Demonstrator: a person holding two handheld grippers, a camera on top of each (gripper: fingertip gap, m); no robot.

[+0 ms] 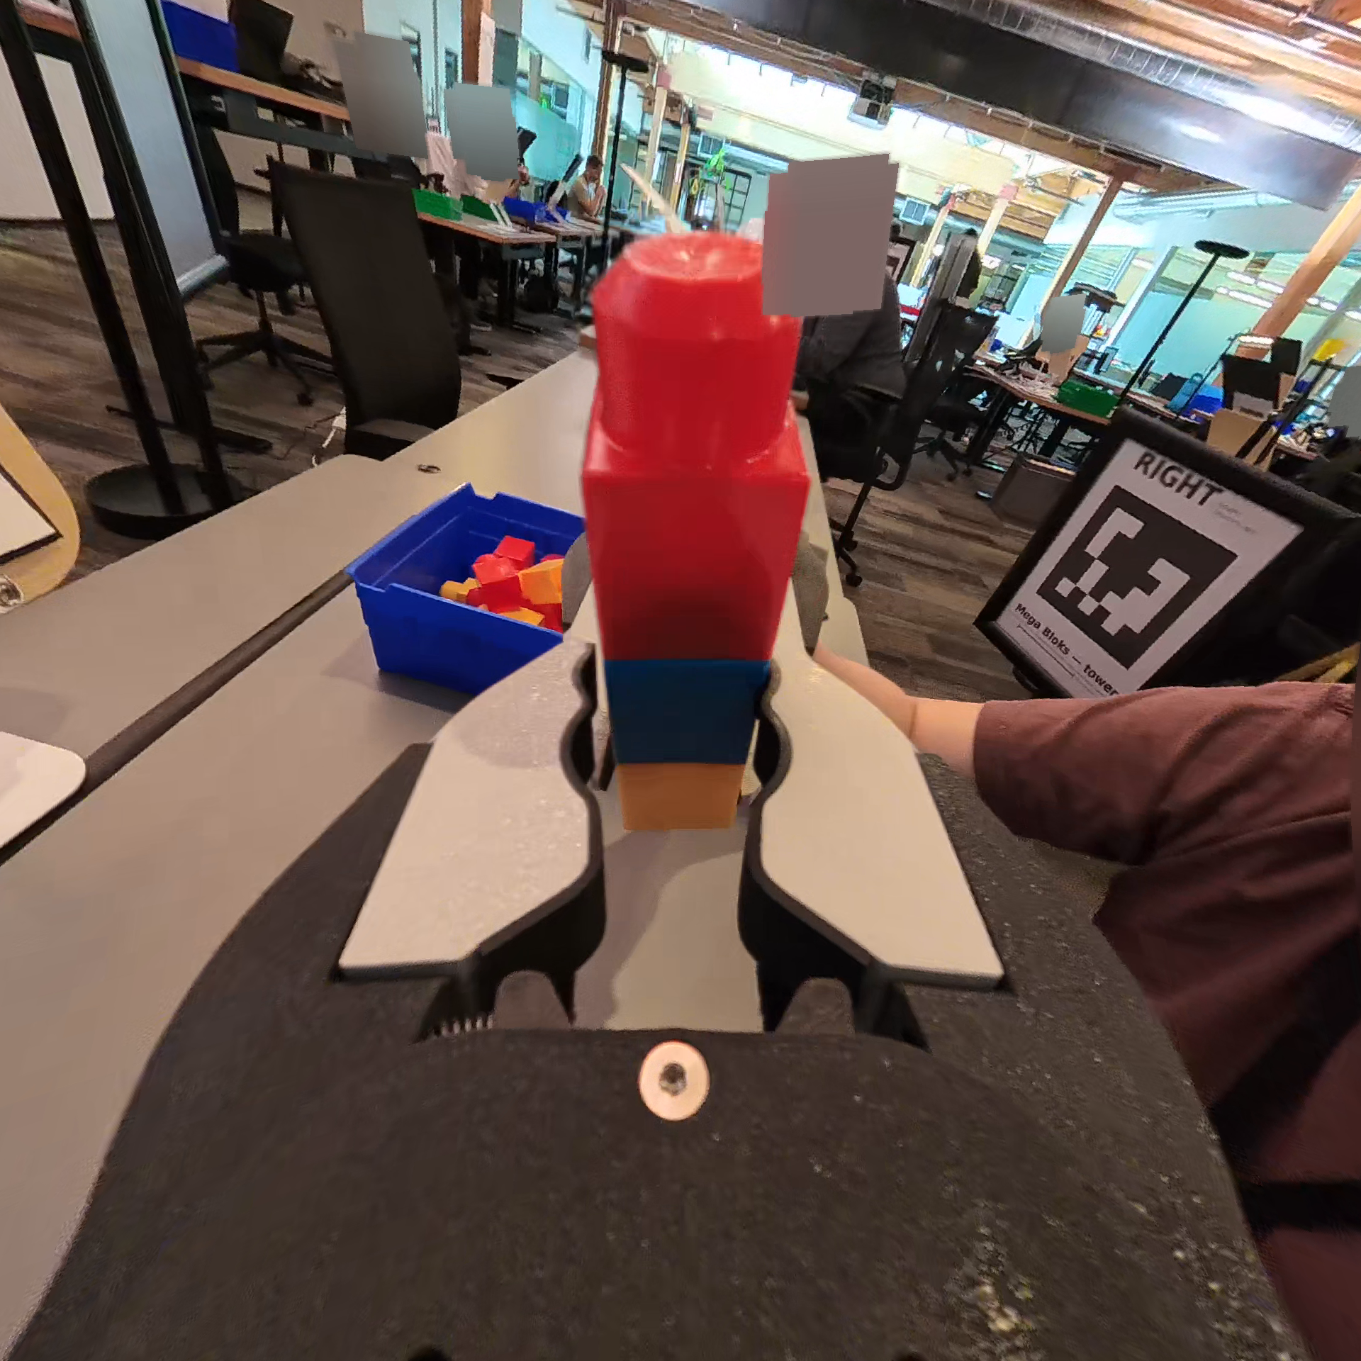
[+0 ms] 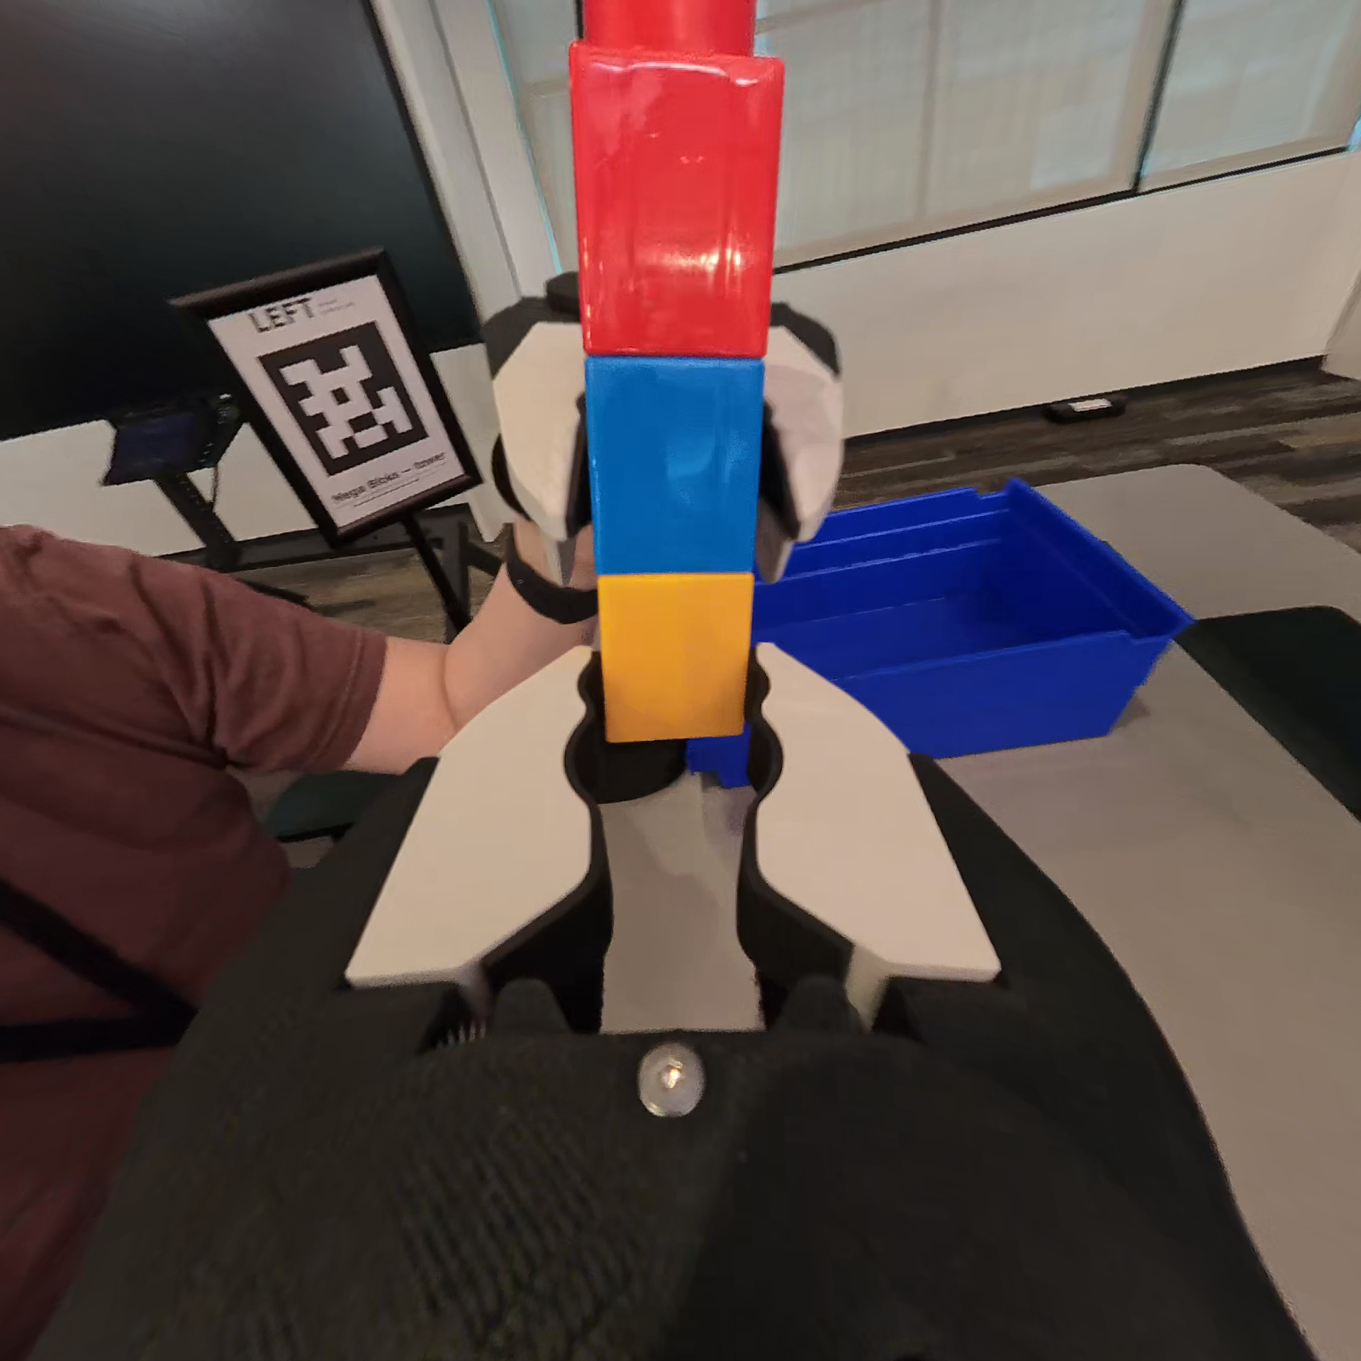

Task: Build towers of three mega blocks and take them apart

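Grey table [image 1: 221, 736], blue bin [image 1: 412, 626] on it with loose red/orange blocks inside, just left of the tower. Second blue bin [image 2: 1031, 663] right of the tower in the right wrist view. Framed marker sign [image 2: 331, 398] on a stand behind. Tower upright between both tools: red block [image 2: 674, 206] on top, blue block [image 2: 674, 464] middle, yellow block [image 2: 674, 655] bottom. Left gripper [image 1: 681, 711] pinching the blue block, pads on both its sides. Right gripper [image 2: 674, 700] pinching the yellow block from the opposite side
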